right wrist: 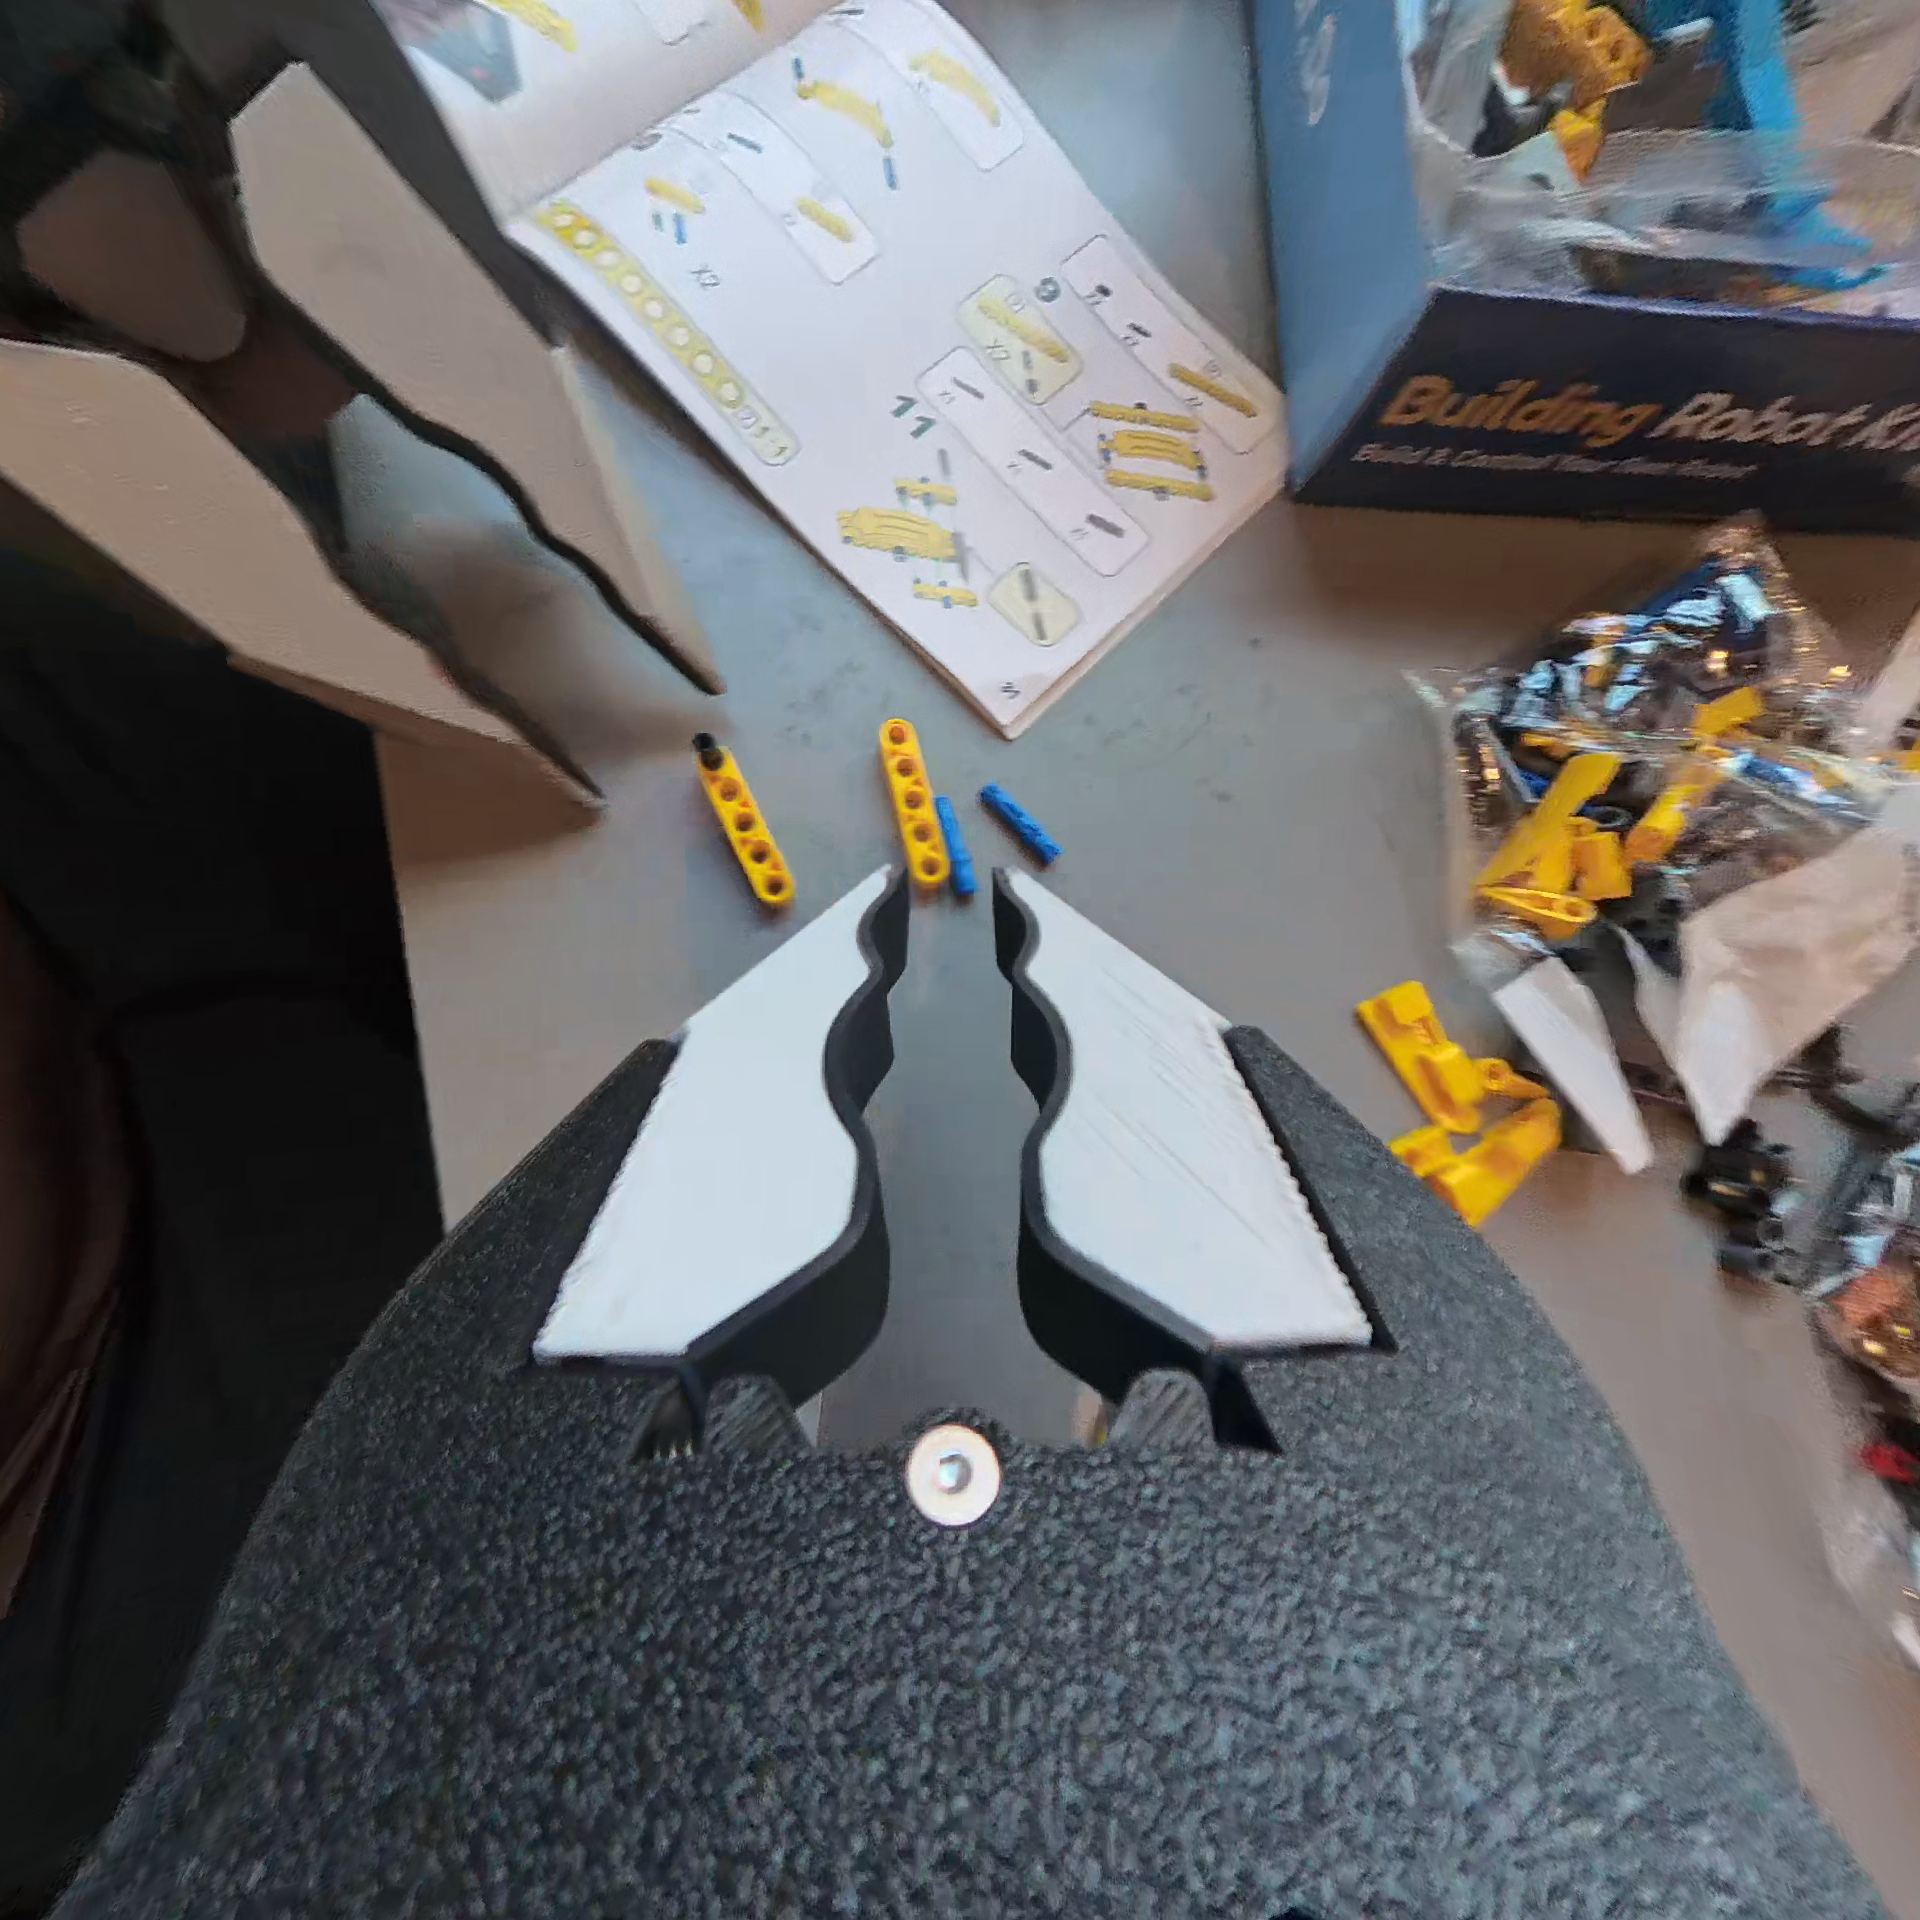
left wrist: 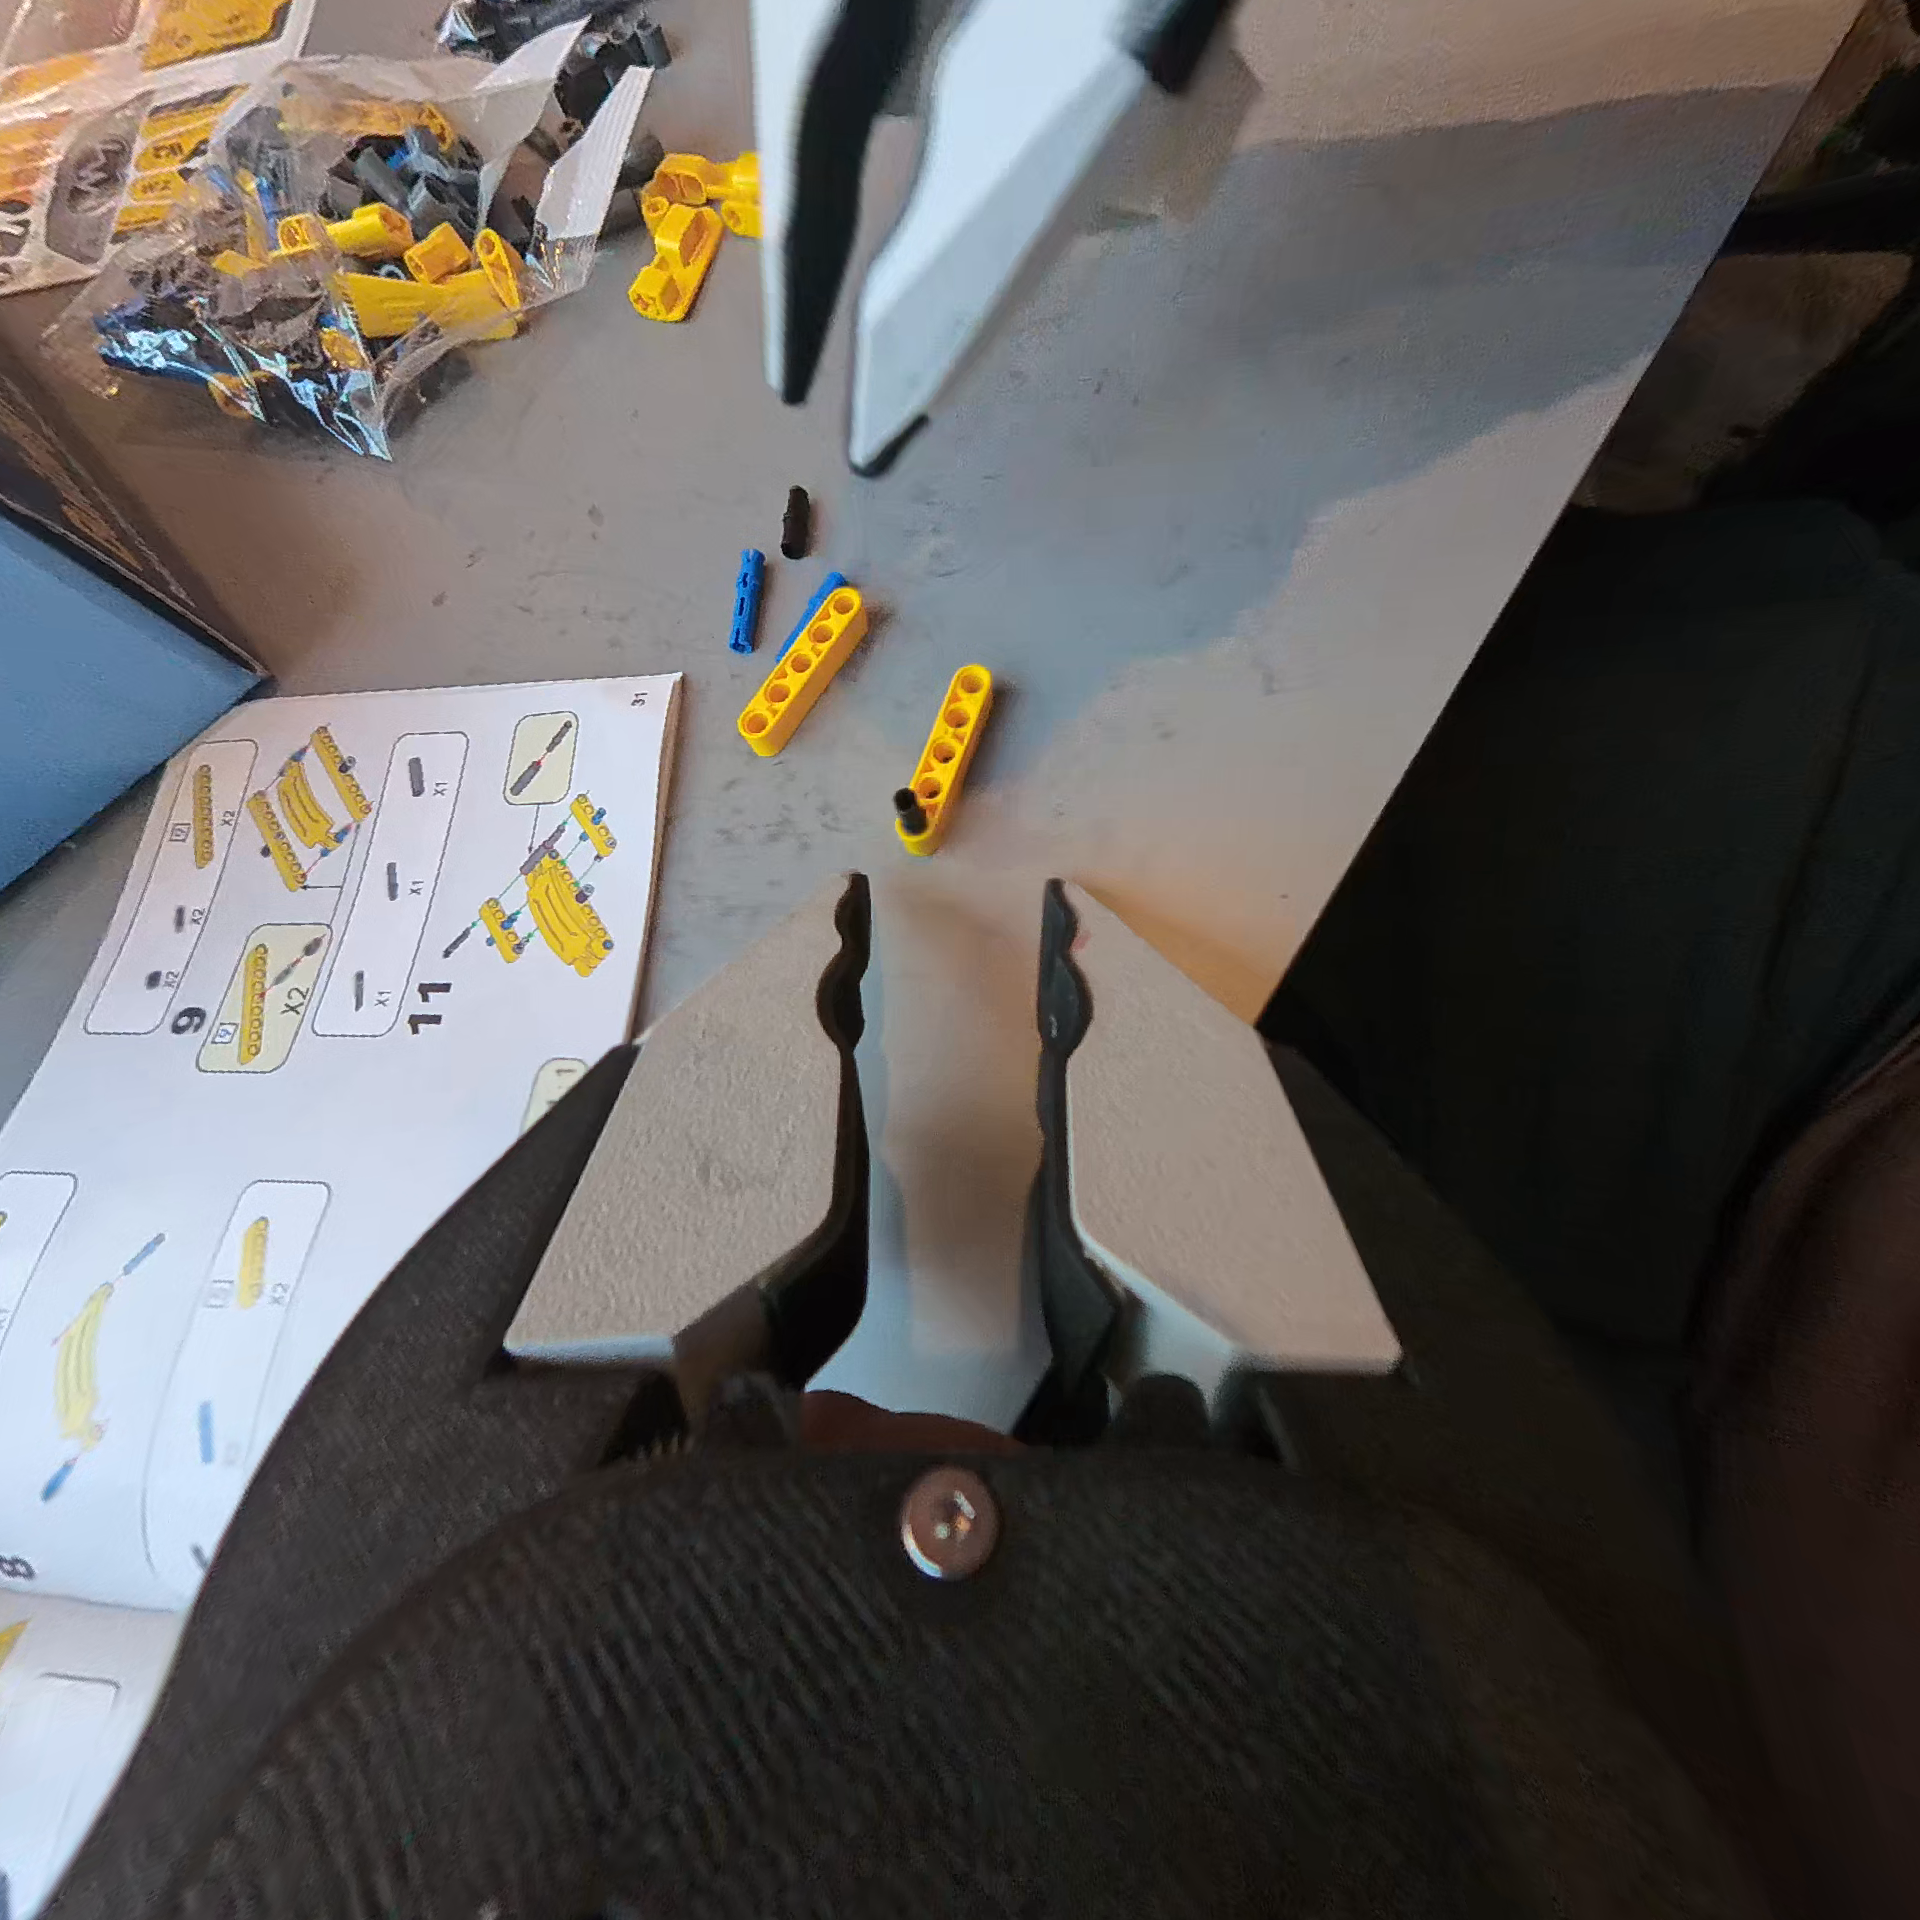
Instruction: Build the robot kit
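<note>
- Left wrist view: the left gripper has pale grey, matte fingers lined with wavy black pads, mounted on a ribbed black body; its jaws stand apart with nothing between them.
- Just beyond its tips lies a yellow five-hole beam with a black pin standing in its near end hole. Farther and to the left lies a second yellow beam with a blue pin touching its far side, then a loose blue pin and a short black pin.
- The right gripper reaches in from the far side, tips near the black pin, jaws slightly apart, empty.
- The grey table is smooth and scuffed. An open instruction booklet lies to the left; a crinkled clear bag of yellow, black and blue parts sits far left.
- Right wrist view: the right gripper has a pebbled black body; its jaws are parted and empty, tips just short of the second yellow beam and the blue pin beside it.
- The pinned beam lies to the left, near the left gripper; a dark printed box stands far right.
</note>
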Demonstrator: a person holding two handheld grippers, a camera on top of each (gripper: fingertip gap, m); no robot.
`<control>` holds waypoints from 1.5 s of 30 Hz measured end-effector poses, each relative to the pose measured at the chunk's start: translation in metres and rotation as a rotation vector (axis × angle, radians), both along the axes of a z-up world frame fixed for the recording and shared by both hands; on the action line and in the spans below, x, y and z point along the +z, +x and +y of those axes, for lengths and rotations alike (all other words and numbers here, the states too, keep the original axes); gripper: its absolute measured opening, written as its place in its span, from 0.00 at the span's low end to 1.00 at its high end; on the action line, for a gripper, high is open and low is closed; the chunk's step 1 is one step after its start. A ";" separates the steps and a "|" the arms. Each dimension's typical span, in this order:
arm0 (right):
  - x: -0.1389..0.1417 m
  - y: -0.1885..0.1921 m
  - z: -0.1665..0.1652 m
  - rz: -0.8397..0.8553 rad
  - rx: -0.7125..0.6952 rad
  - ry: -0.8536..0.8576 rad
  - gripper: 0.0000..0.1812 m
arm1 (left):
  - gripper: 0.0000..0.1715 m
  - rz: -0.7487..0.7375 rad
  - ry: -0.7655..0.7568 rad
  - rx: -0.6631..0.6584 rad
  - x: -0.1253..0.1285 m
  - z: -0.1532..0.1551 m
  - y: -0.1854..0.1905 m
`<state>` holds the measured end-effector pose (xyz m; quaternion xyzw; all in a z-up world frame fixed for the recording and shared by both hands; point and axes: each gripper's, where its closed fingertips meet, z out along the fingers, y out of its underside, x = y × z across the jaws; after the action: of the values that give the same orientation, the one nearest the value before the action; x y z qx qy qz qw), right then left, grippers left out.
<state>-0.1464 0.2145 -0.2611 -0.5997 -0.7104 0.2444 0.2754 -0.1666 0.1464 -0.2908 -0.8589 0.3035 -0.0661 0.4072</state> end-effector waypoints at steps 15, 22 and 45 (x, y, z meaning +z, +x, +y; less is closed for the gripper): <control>-0.026 -0.018 0.028 -0.253 0.244 0.045 0.09 | 0.19 -0.018 0.087 -0.121 0.002 -0.024 0.067; -0.031 -0.019 0.031 -0.301 0.286 0.042 0.09 | 0.19 -0.042 0.061 -0.105 0.001 -0.021 0.059; -0.035 -0.019 0.015 -0.383 0.435 0.050 0.07 | 0.18 -0.031 0.084 -0.054 0.015 -0.011 0.033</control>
<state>-0.1652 0.2293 -0.2964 -0.4616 -0.8672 0.1624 0.0924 -0.1336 0.1350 -0.2762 -0.8314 0.3227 -0.0777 0.4457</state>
